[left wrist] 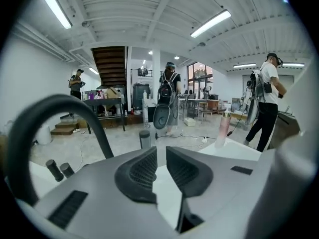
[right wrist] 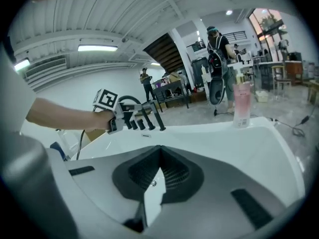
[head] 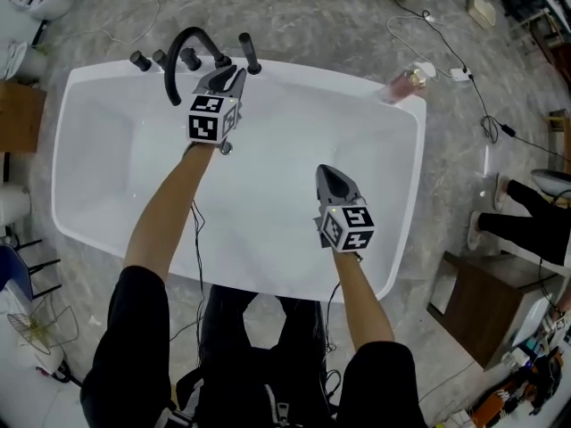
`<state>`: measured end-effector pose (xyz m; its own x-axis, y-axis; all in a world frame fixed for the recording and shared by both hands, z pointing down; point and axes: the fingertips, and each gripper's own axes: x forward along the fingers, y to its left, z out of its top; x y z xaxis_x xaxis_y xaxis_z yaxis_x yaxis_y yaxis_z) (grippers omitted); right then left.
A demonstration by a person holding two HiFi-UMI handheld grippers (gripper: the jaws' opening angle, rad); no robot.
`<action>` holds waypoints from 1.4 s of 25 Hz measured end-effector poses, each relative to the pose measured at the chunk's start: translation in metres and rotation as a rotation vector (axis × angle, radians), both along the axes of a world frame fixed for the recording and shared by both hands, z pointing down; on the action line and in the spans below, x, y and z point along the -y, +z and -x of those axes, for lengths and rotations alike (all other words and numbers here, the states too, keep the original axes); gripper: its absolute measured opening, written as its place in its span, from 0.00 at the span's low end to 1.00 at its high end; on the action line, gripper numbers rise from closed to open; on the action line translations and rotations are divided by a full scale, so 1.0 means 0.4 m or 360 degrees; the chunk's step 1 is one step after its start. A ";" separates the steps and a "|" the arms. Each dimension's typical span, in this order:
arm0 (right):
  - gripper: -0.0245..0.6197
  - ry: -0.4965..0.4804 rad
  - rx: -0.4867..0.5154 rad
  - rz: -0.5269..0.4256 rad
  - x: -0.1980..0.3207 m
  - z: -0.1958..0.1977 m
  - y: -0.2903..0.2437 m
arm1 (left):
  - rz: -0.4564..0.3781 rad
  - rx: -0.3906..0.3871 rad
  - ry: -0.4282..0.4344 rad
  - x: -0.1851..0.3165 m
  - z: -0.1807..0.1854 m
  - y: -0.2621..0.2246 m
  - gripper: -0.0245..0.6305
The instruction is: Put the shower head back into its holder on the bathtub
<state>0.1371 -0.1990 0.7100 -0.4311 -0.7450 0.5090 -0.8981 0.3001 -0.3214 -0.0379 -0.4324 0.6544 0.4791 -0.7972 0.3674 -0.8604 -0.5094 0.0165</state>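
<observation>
The left gripper has its jaws a little apart with nothing between them. Just beside it, the black shower head stands upright on the bathtub rim, near the curved spout. The right gripper is closed and empty over the tub.

Tub: 1. Grippers: 2, i.e. left gripper + right gripper, w/ 2 marker cubes, 1 per gripper. Bare arms holding them: 2. On tub rim: curved tap x1, upright shower head x1, short black knobs x2 clear to the left of the tap; more by the tap, exact no. unclear. Pink bottle on far corner: 1. Wood cabinet beside tub: 1. Background in left gripper view: people x3, staircase x1, long strip lights x2 nearest.
</observation>
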 end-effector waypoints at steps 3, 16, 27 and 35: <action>0.05 0.0033 -0.0012 -0.0039 0.003 -0.001 -0.068 | -0.0036 0.0006 -0.0019 -0.062 0.026 -0.084 0.10; 0.05 0.0078 -0.0008 -0.0288 -0.050 0.020 -0.454 | -0.0140 -0.0096 -0.0051 -0.414 0.109 -0.396 0.09; 0.05 0.0033 -0.0028 -0.0509 -0.107 0.023 -0.756 | -0.0287 -0.0157 0.0009 -0.588 0.058 -0.691 0.09; 0.05 -0.0034 -0.0080 -0.0683 -0.148 0.039 -0.903 | -0.0343 -0.0252 0.0022 -0.649 0.063 -0.807 0.09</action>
